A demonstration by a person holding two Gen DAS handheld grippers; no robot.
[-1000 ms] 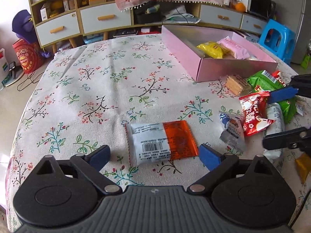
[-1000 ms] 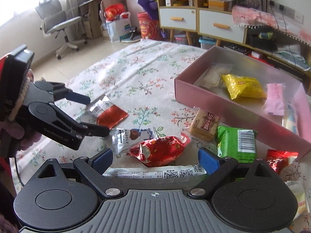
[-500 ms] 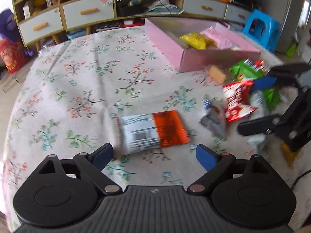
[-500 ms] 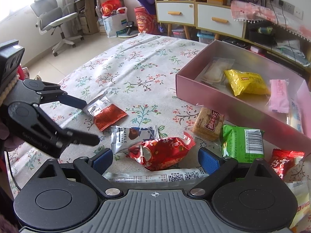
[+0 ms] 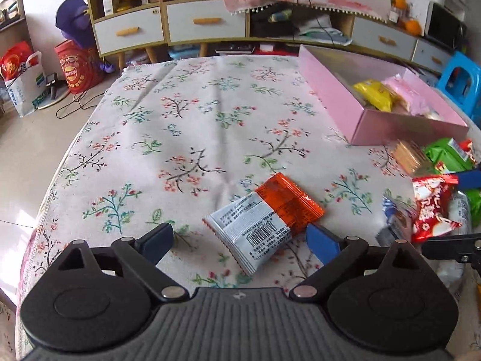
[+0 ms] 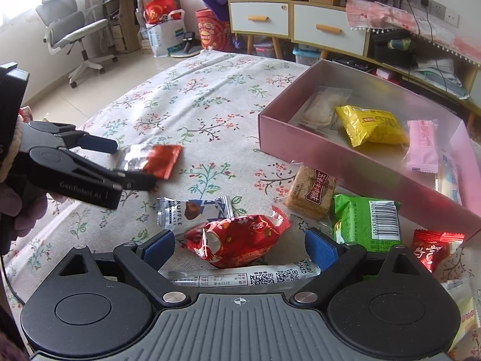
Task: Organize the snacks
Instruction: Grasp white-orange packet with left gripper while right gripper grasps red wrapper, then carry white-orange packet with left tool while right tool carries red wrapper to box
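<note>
A silver-and-orange snack packet lies on the floral tablecloth, between my left gripper's open fingers; it also shows in the right wrist view. My right gripper is open over a red crinkled packet, with a long white bar under it. A pink box at the right holds a yellow packet, a pink packet and a clear-wrapped pastry. Loose beside the box are a brown cracker pack, a green packet and a silver truffle packet.
The left gripper reaches in from the left in the right wrist view. Another red packet lies at the right edge. A cabinet with drawers, a blue stool and an office chair stand beyond the table.
My left gripper has swung left and closer over the silver-and-orange packet, which now lies tilted nearer the right finger. My right gripper has hardly moved.
</note>
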